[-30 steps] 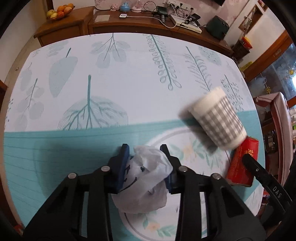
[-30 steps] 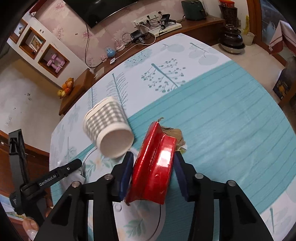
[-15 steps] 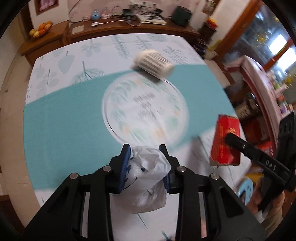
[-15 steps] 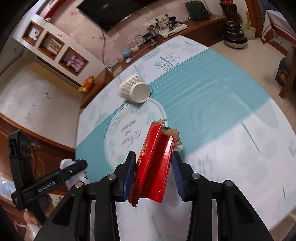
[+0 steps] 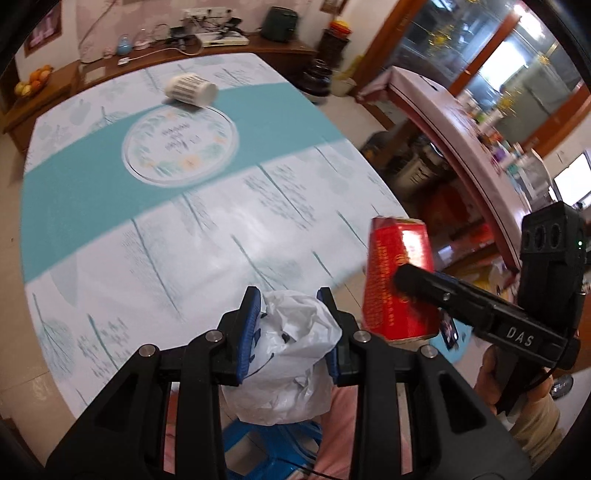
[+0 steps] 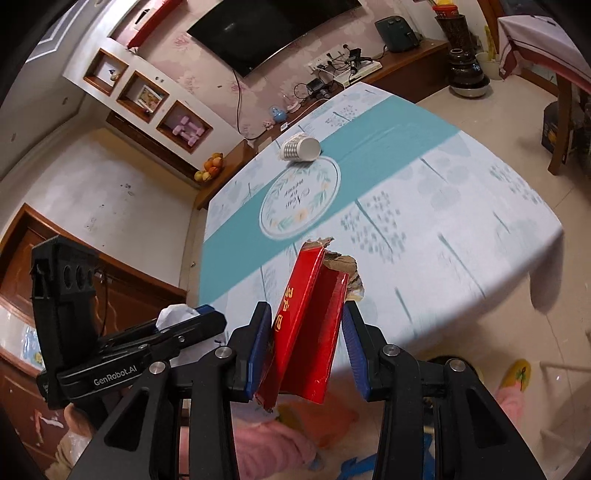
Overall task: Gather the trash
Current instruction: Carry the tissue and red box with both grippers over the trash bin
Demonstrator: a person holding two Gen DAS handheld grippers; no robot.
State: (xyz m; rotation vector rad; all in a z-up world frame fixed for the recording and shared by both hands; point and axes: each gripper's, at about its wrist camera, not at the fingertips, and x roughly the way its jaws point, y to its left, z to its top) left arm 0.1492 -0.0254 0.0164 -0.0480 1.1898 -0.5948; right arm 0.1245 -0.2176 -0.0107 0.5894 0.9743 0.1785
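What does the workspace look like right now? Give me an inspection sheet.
Surface: table under a teal and white leaf-print cloth.
Job's things: white crumpled bag in left gripper; torn red box in right gripper; checked paper cup lying on its side at the far end.
Clutter: nothing seen on the table besides the cup.
Grippers: both shut on trash, held off the near edge.
Cables: chargers and cords on the sideboard.
Surroundings: wall TV, fruit bowl.

Cup [image 5: 190, 89] lies on its side on the counter [image 5: 207, 236], far ahead of both hand-held grippers; right hand-held gripper [image 5: 421, 291] is beside the left hand-held gripper [image 5: 290, 321]
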